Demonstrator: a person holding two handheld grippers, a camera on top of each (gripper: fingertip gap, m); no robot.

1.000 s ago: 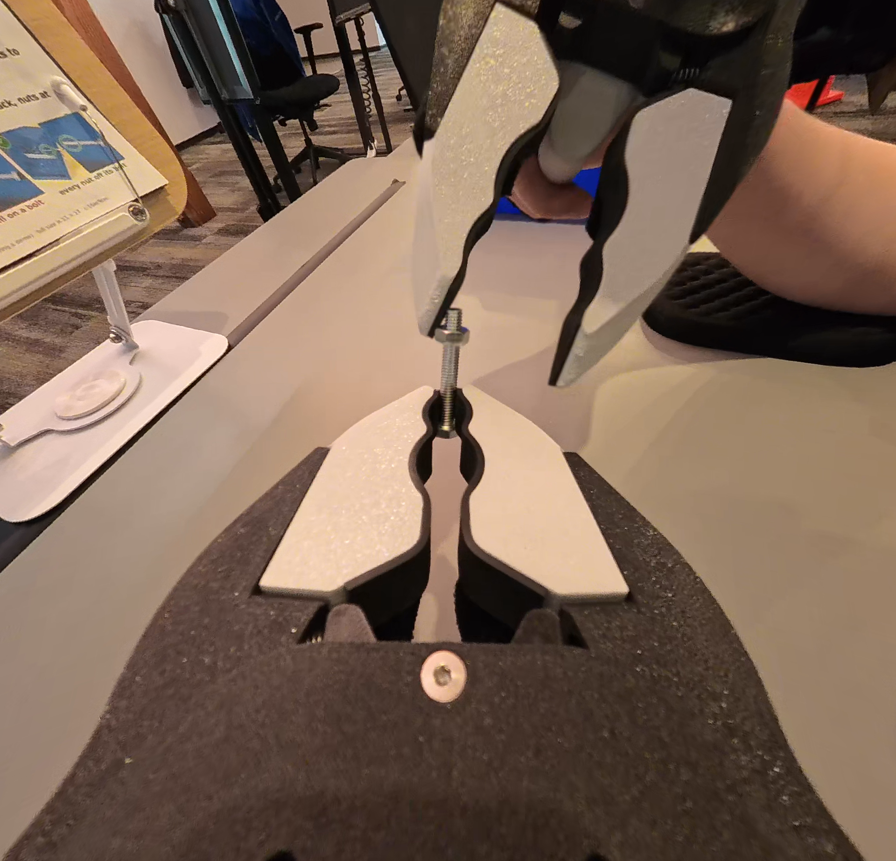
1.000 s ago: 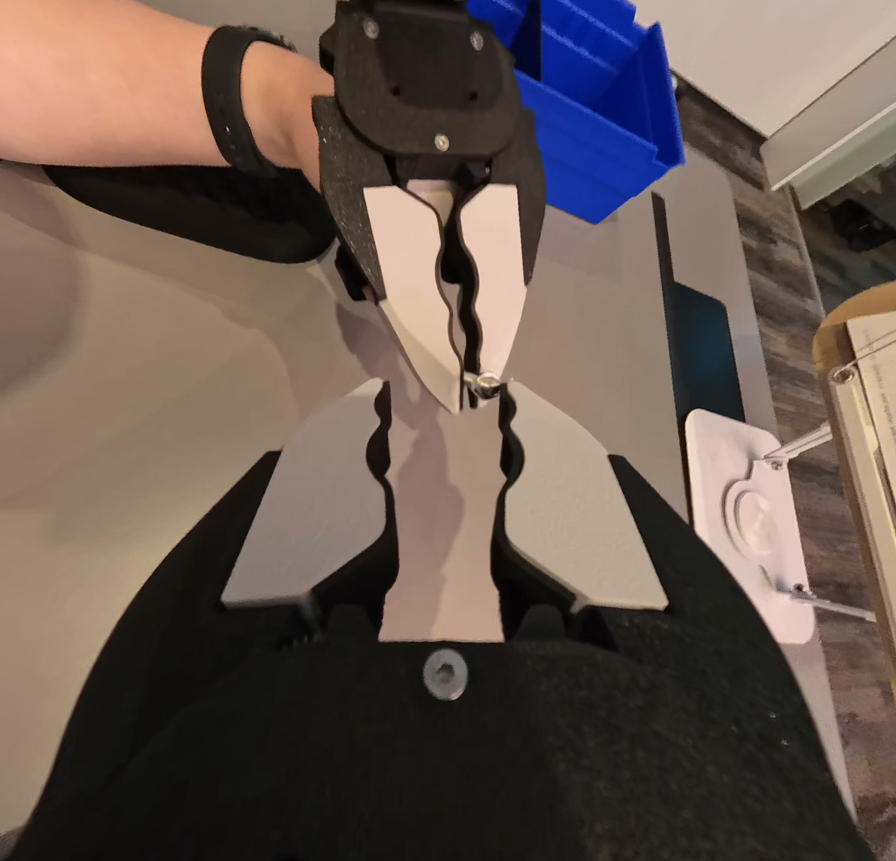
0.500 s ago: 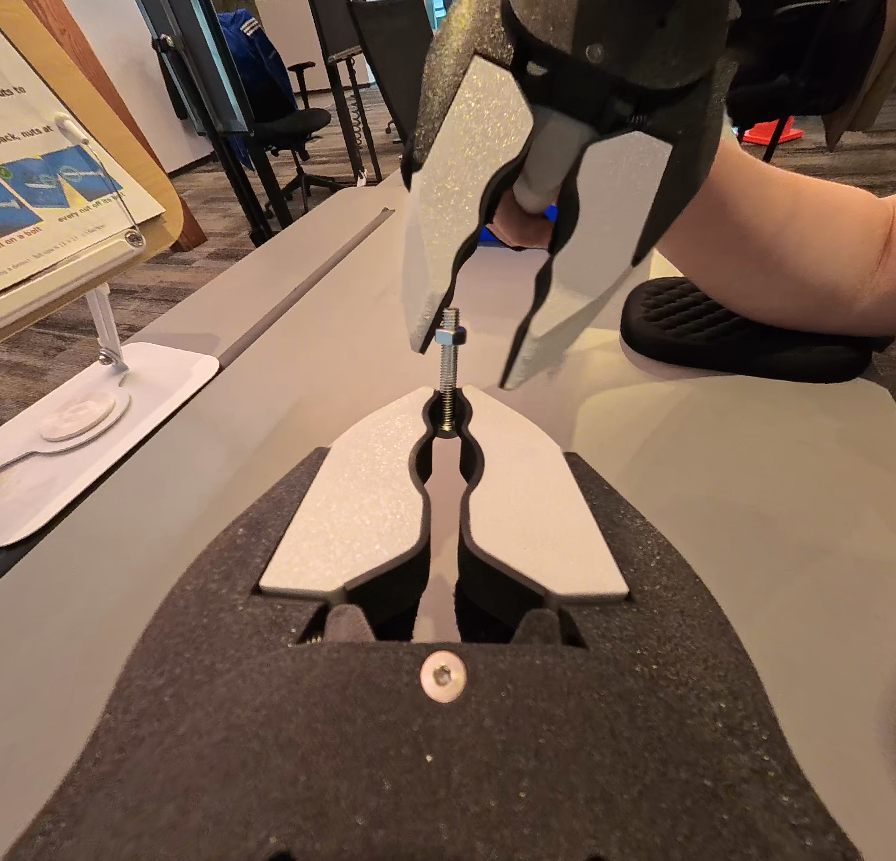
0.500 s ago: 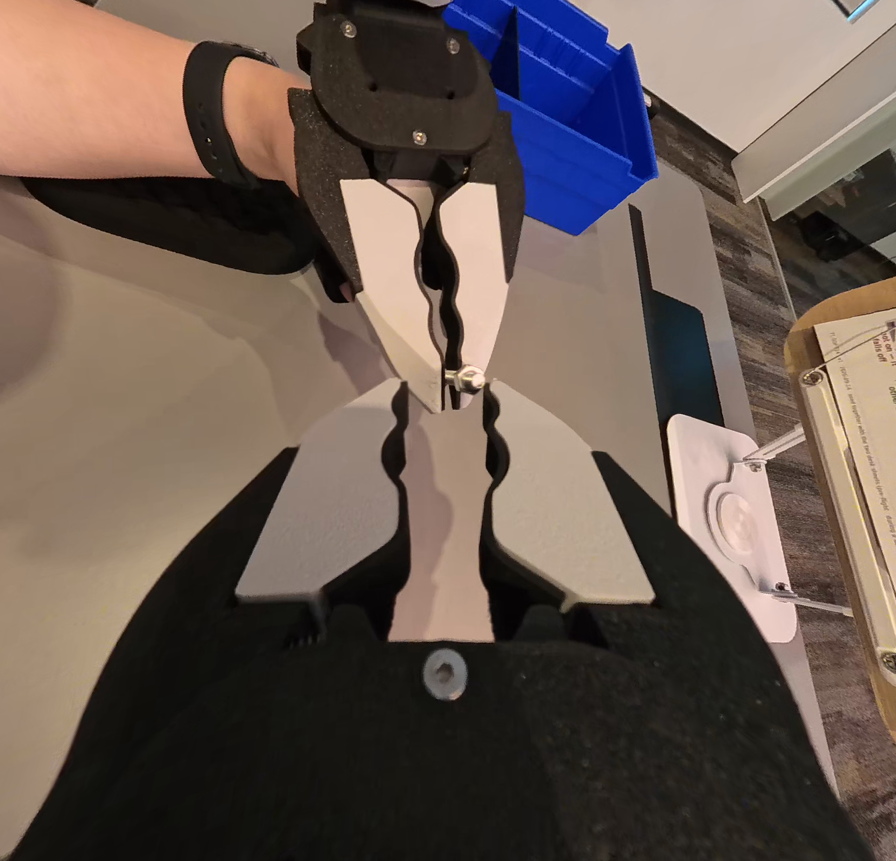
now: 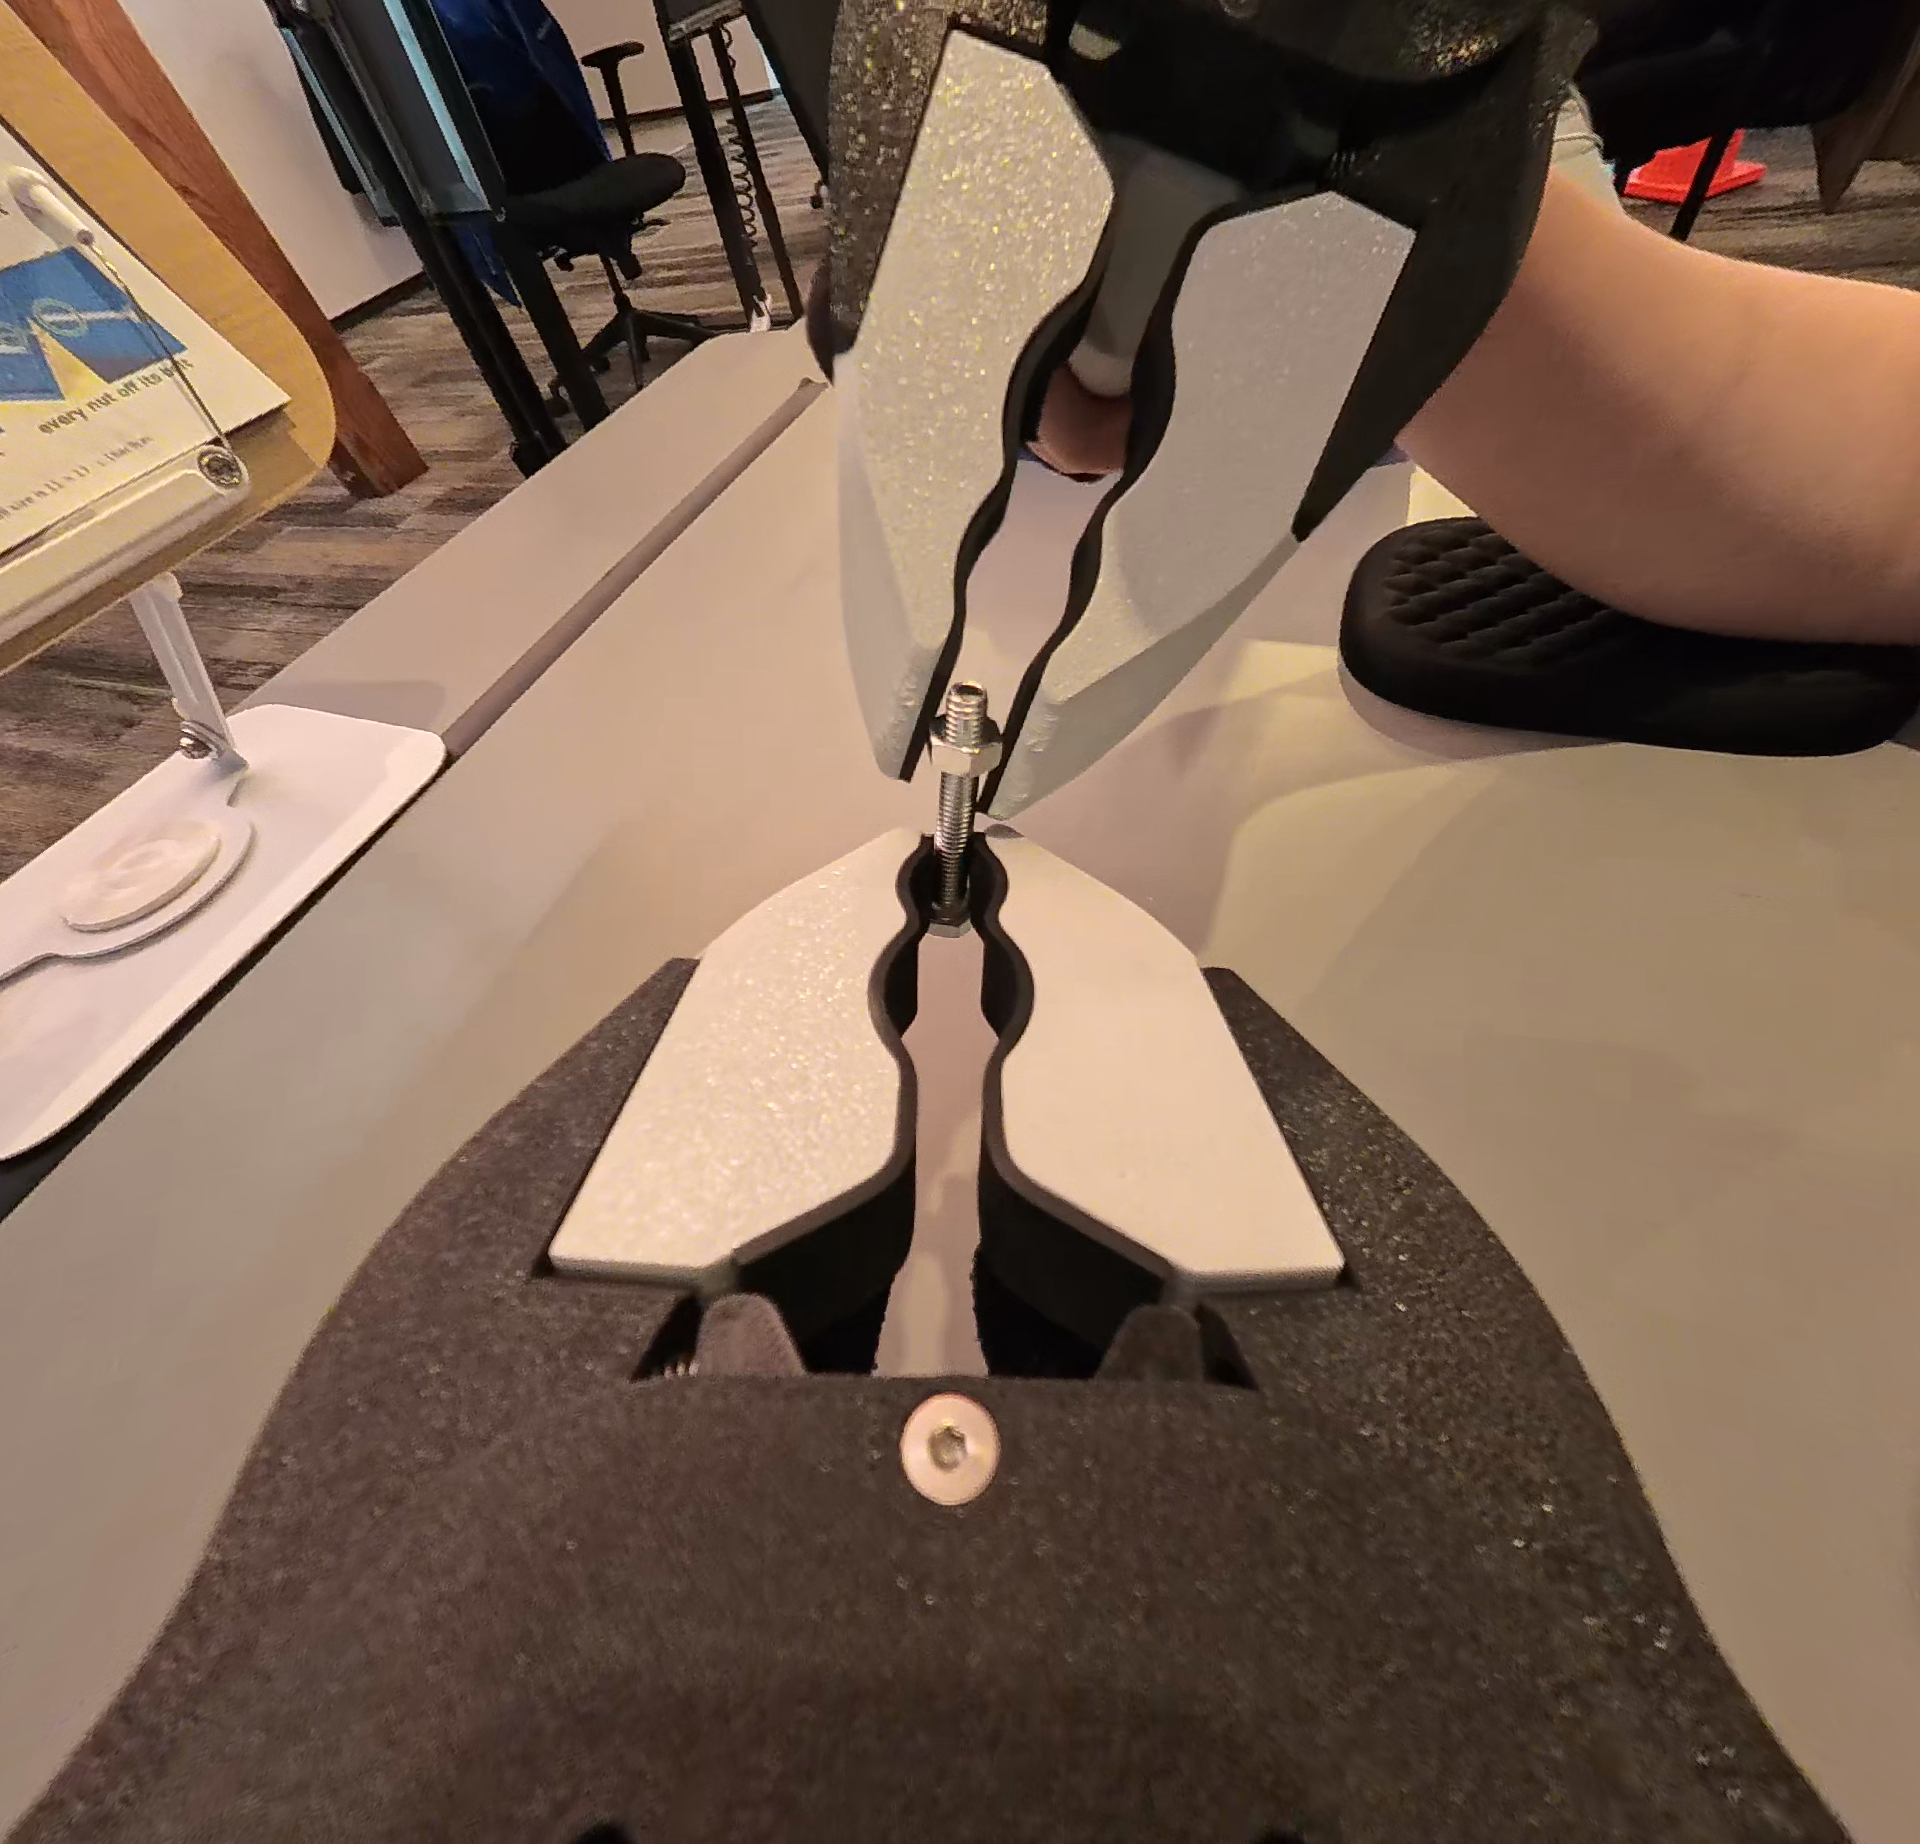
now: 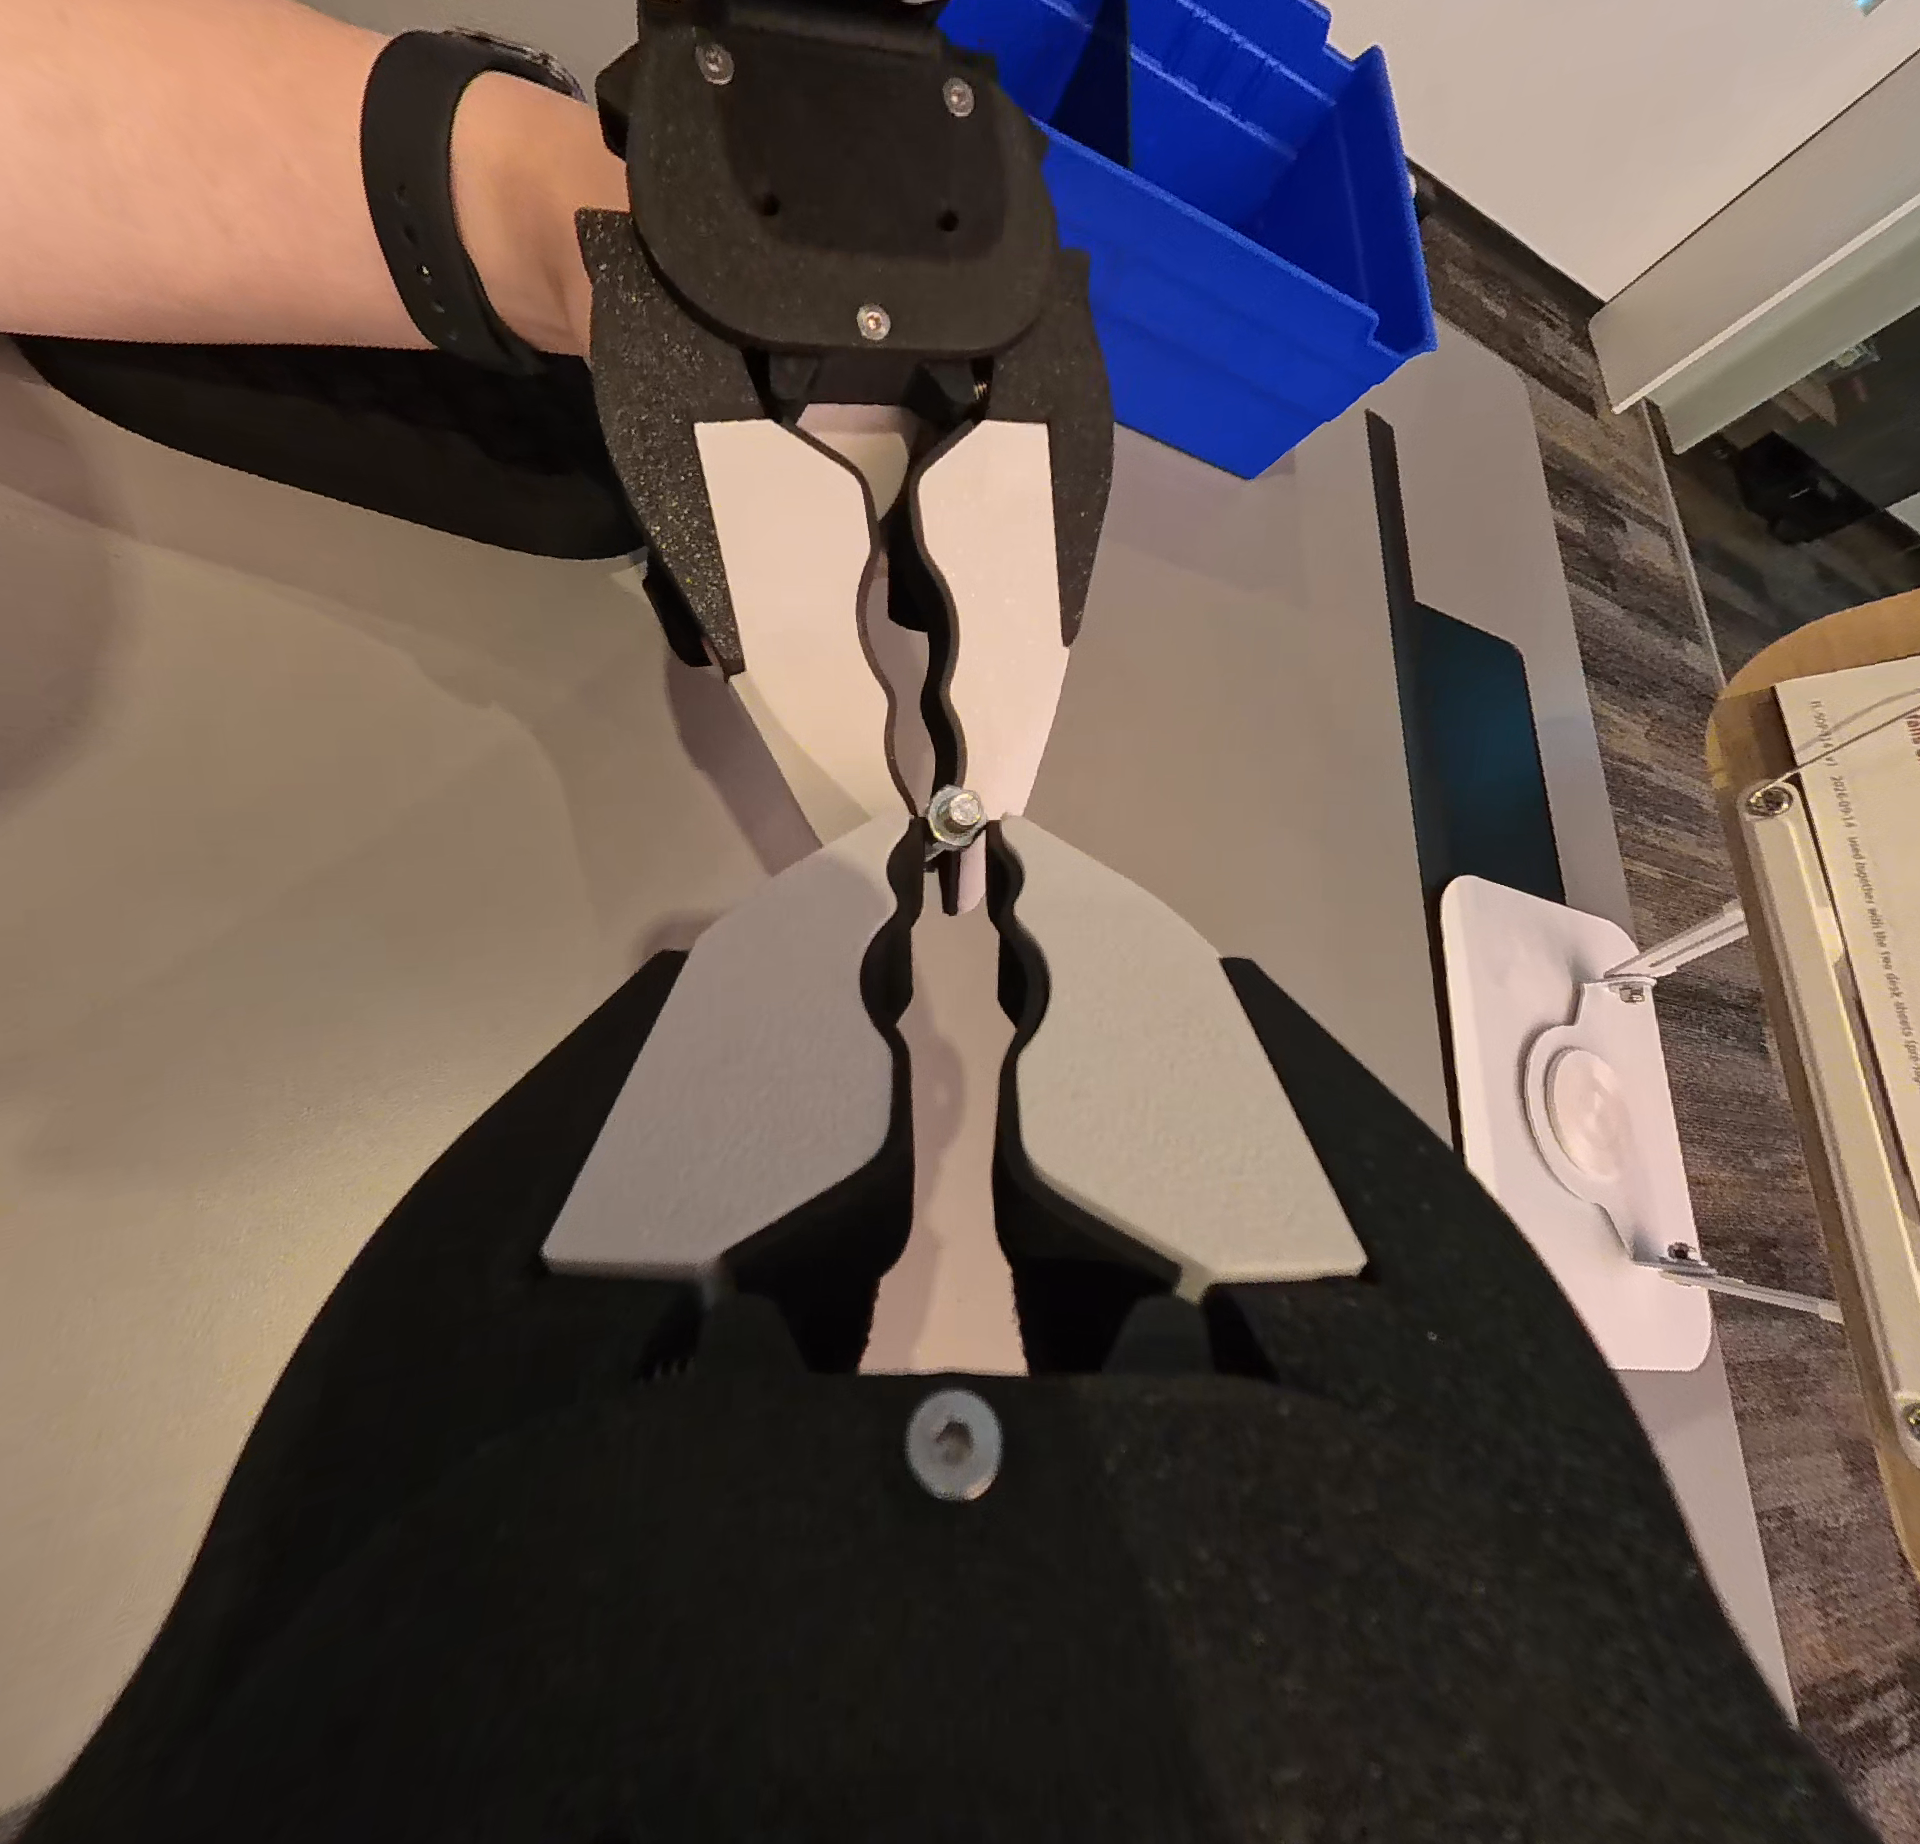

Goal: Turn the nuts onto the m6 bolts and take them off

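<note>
A silver m6 bolt [image 5: 951, 828] stands upright above the grey table [image 5: 1558, 1067]. My left gripper [image 5: 948, 864] is shut on its lower end. A hex nut [image 5: 964, 751] sits near the top of the thread, with a little thread showing above it. My right gripper [image 5: 961, 774] comes down from above and is shut on the nut. In the right wrist view I look down on the nut [image 6: 956, 824], with my right gripper [image 6: 954, 847] closed around it and the left gripper [image 6: 961, 802] reaching in from the far side. The bolt head is hidden.
A blue divided bin [image 6: 1226, 236] stands behind the left gripper. A black wrist pad [image 5: 1610, 631] lies under the person's forearm [image 5: 1662, 392]. A white stand base [image 5: 156, 911] with a tilted sign board [image 5: 104, 340] sits at the table's edge.
My right gripper's jaws have closed from wide open onto the nut and centred over the bolt. The left gripper still holds the bolt in the same place.
</note>
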